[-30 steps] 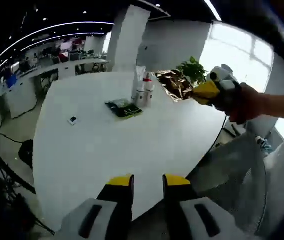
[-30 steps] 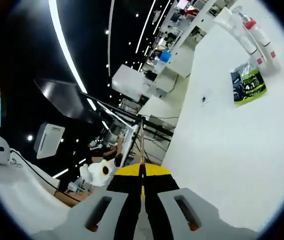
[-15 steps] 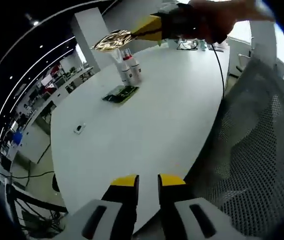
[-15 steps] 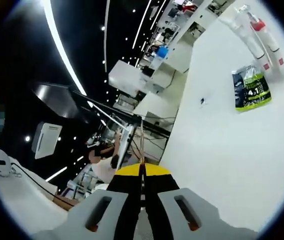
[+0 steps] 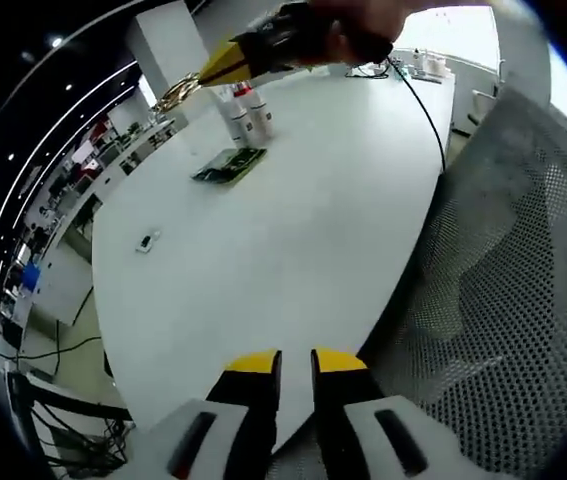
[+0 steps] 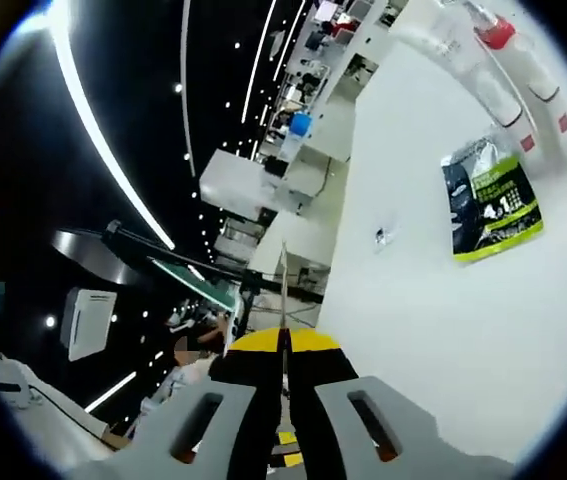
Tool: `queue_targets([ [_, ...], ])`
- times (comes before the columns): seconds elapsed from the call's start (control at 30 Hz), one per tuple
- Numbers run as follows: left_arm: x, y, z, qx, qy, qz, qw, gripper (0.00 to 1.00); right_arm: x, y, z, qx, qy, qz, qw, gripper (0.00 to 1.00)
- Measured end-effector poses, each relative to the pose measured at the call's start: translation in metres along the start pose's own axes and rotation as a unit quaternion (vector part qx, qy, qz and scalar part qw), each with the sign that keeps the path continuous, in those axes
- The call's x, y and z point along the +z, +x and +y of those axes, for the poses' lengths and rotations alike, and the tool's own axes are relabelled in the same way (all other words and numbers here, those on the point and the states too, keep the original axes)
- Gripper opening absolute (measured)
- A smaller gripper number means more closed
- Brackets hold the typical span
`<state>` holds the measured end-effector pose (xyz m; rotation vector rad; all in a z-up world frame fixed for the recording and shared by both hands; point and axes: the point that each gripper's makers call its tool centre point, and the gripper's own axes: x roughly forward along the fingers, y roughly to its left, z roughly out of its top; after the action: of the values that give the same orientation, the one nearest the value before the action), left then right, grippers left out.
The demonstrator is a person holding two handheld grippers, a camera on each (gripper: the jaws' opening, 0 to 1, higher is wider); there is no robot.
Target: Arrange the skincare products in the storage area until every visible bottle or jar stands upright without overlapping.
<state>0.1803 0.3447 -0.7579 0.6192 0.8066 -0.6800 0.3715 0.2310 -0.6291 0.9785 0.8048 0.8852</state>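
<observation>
Jaws clenched on a gold sachet (image 5: 175, 92) over the white table (image 5: 293, 220); left jaws slightly parted, open-plan office behind.

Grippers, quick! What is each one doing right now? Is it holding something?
Left gripper: open, a small gap between its jaws, holding nothing.
Right gripper: shut on a thin gold foil packet.

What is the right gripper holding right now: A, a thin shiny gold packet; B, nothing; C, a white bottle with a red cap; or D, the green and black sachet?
A: in the left gripper view the right gripper is pinched on a gold foil packet above the bottles.
</observation>
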Motion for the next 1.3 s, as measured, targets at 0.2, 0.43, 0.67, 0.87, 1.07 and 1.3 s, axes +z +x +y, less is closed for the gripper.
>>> queue_targets([
  [0.2, -0.001, 0.001, 0.001, 0.000, -0.007, 0.002, 1.0000, 0.13, 0.023, 0.020, -0.025, -0.023, -0.001, 0.002, 0.9997, 0.00],
  [0.43, -0.003, 0.002, 0.001, -0.002, -0.010, 0.001, 0.9999, 0.13, 0.036, 0.043, -0.045, -0.056, -0.006, 0.012, 0.9984, 0.00],
  [0.67, 0.000, 0.002, 0.001, -0.002, -0.012, -0.009, 0.9999, 0.13, 0.034, 0.056, -0.078, -0.102, -0.015, 0.048, 0.9935, 0.00],
  [0.87, 0.002, 0.003, 0.001, -0.002, -0.018, -0.013, 0.9998, 0.13, 0.031, 0.061, -0.098, -0.133, -0.012, 0.057, 0.9895, 0.00],
  [1.07, 0.006, 0.003, 0.000, -0.001, -0.015, -0.026, 0.9996, 0.13, 0.024, 0.066, -0.114, -0.159, -0.007, 0.072, 0.9846, 0.00],
  [1.3, 0.006, 0.004, 0.001, 0.002, -0.013, -0.026, 0.9996, 0.13, 0.014, 0.065, -0.140, -0.209, -0.005, 0.099, 0.9729, 0.00],
])
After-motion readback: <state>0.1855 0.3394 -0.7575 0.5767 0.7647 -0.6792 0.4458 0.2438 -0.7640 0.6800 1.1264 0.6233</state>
